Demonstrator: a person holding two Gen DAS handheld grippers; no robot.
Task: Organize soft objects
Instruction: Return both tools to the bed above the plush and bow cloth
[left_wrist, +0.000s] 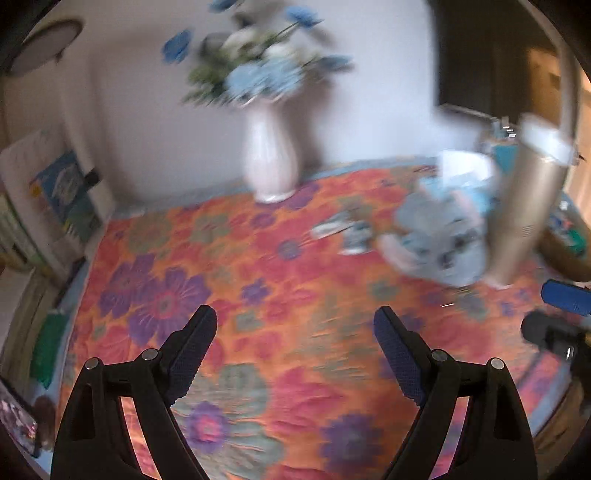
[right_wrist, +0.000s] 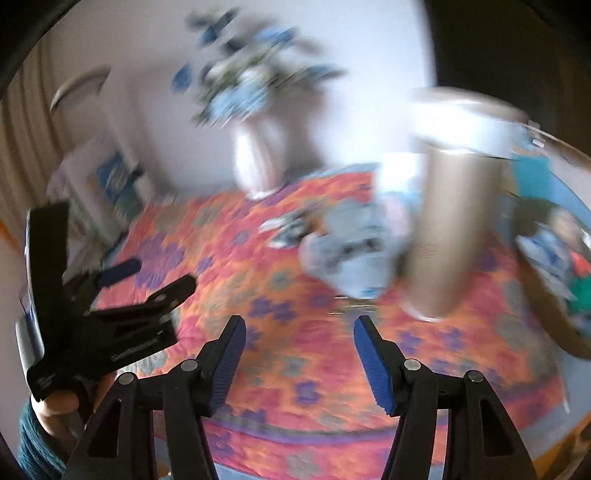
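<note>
Desk (left_wrist: 280, 332) has an orange floral cloth over it. On it: white vase (left_wrist: 271, 162) at the back, blurred pale-blue soft heap (left_wrist: 439, 236) just beside a tall tan cylinder (left_wrist: 524, 214), small flat items (left_wrist: 343, 230) near the heap.

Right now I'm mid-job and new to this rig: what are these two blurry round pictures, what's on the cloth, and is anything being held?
Each picture comes from a fisheye camera on a hand-held gripper, looking forward along its two fingers. No robot arm: a person carries one in each hand.

The left wrist view shows the left gripper open and empty. The right wrist view shows the right gripper, also open and empty, with the left one at its left edge.

Below is a floral cloth. On it stand a white vase of blue flowers and a tall tan cylinder. A pale blue soft bundle lies beside the cylinder; blur hides what it is. A basket sits far right.
</note>
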